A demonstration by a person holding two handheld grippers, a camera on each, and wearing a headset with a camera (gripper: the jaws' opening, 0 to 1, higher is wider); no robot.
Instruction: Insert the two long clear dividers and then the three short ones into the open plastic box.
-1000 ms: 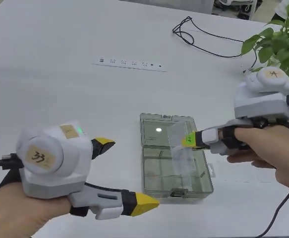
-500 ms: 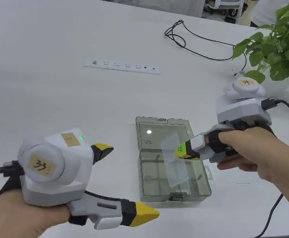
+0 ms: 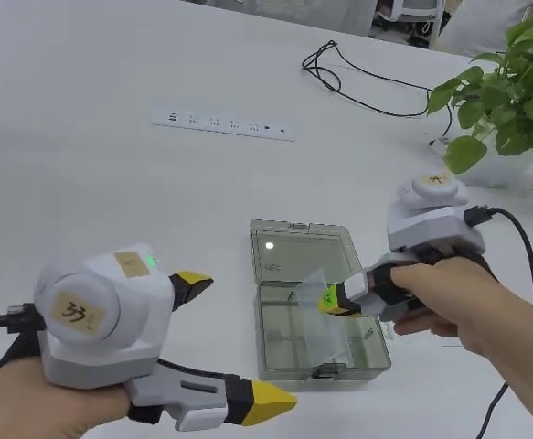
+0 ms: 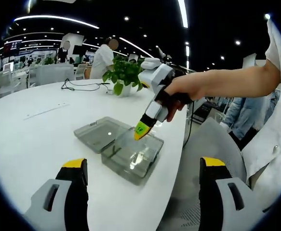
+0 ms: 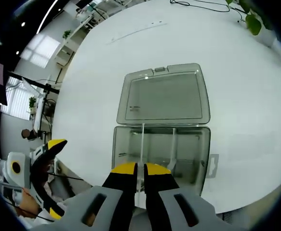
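Observation:
The open clear grey plastic box [image 3: 284, 352] lies on the white table with its lid [image 3: 303, 249] folded flat behind it. My right gripper [image 3: 326, 300] is shut on a clear divider [image 3: 319, 322], holding it tilted down into the box's tray. In the right gripper view the divider [image 5: 142, 139] runs edge-on from the shut right gripper [image 5: 140, 169] across the tray [image 5: 183, 144], with another upright divider [image 5: 173, 149] beside it. My left gripper [image 3: 234, 340] hovers open and holding nothing at the near left, apart from the box [image 4: 126, 151].
A white power strip [image 3: 220, 124] lies behind the box. A black cable [image 3: 357, 78] loops at the far right, near a potted plant [image 3: 504, 101]. People stand beyond the table's far edge [image 4: 104, 57]. Bare tabletop spreads to the left.
My right gripper has moved down and left with the divider, bringing it lower into the box's tray. My left gripper has stayed open in about the same place.

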